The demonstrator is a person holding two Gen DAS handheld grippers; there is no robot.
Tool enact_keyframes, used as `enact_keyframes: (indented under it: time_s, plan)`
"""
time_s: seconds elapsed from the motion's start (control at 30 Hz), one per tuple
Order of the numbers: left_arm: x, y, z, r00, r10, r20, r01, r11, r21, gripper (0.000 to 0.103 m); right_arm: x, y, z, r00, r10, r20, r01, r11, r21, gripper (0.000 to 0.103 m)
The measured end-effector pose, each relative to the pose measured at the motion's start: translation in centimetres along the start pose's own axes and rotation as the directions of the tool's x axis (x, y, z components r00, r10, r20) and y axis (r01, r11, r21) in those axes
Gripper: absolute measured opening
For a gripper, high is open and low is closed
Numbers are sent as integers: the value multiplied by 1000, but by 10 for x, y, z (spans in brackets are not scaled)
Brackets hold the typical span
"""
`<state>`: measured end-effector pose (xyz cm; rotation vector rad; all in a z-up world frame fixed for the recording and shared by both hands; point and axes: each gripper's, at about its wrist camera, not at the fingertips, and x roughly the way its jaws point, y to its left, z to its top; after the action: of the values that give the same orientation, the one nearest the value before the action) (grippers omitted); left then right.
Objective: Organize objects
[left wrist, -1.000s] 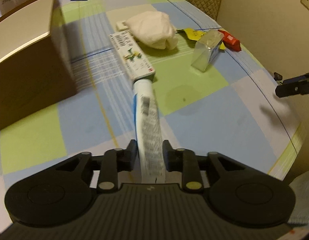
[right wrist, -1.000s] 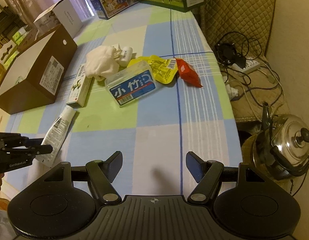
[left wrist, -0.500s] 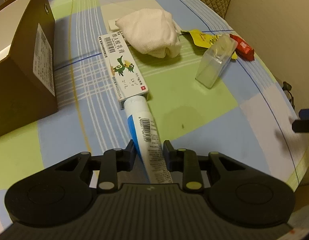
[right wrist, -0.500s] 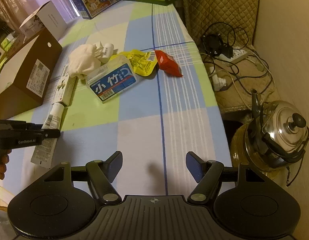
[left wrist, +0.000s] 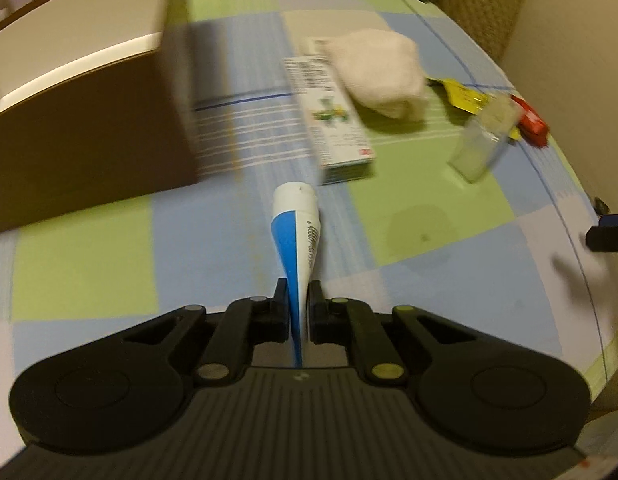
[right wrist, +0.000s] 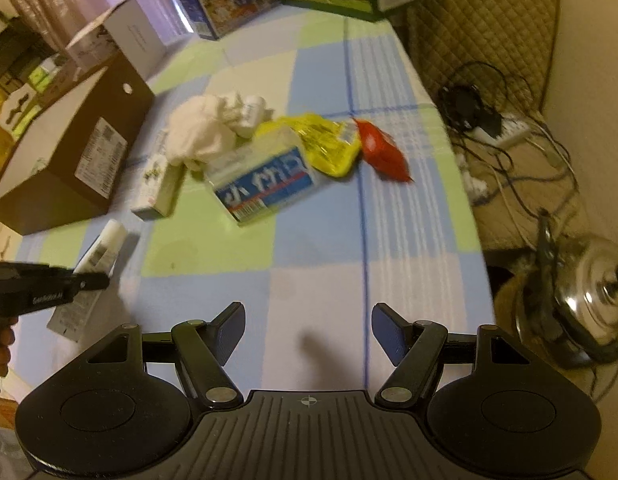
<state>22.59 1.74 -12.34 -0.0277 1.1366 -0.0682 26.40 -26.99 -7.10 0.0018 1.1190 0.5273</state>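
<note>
the left gripper (left wrist: 298, 306) is clenched on the flat crimped end of the tube (left wrist: 297, 236), which is held off the checked tablecloth (left wrist: 449, 280) with its cap end pointing toward the brown cardboard box (left wrist: 89, 132), just right of the box's near corner. the right gripper (right wrist: 308, 330) is released and holds nothing, well right of the box. judged next: keep the grip firm on the thin crimp so the tube cannot pivot, raise the cap end above the box rim, and let go only once inside.
</note>
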Motion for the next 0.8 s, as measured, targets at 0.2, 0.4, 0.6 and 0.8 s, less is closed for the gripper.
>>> enact_keyframes:
  time_s: [0.2,0.4,0.6,0.8]
  plan:
    - [-20,31,-16,996,86,24,-83,989,-125,6,14,16,23,996,61,71,-52,992,-118,68]
    - [-41,55,-31,987,153,42,-140,964,-228,6,30,19,49,988,86,131,-53,970,-238,68]
    - [-51,69,-43,981,191,40,-171,941,-291,6,50,-1,74,978,150,147,-119,973,-198,68]
    - [-54,74,-49,978,207,35,-186,930,-317,6,62,5,76,981,148,124,-119,970,-213,68]
